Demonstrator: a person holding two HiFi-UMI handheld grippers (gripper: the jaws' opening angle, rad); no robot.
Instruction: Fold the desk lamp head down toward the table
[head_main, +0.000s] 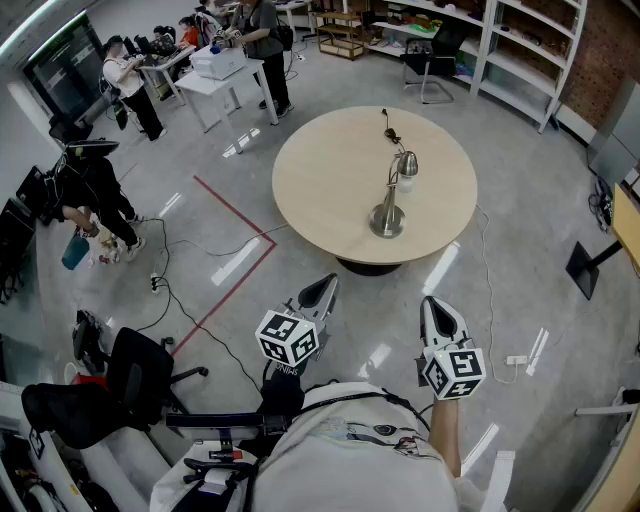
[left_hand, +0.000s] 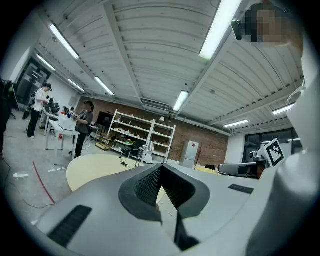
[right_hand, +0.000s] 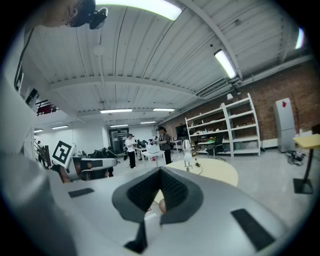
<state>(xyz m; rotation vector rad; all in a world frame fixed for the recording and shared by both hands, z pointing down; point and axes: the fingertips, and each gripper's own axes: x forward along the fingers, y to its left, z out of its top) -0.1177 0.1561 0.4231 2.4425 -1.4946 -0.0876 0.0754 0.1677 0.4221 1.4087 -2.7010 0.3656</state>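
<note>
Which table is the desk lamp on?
The round beige table in the middle of the floor: the desk lamp stands on it. The white rectangular table at the back holds a white box instead.

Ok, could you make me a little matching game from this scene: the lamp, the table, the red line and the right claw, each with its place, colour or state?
Things:
1. desk lamp
2. round table
3. red floor line
4. right claw

Descriptions:
A. shut and empty, short of the table
B. silver, standing on the table
C. on the grey floor, left of the table in the head view
D. beige top

Pairs: 1-B, 2-D, 3-C, 4-A.
</note>
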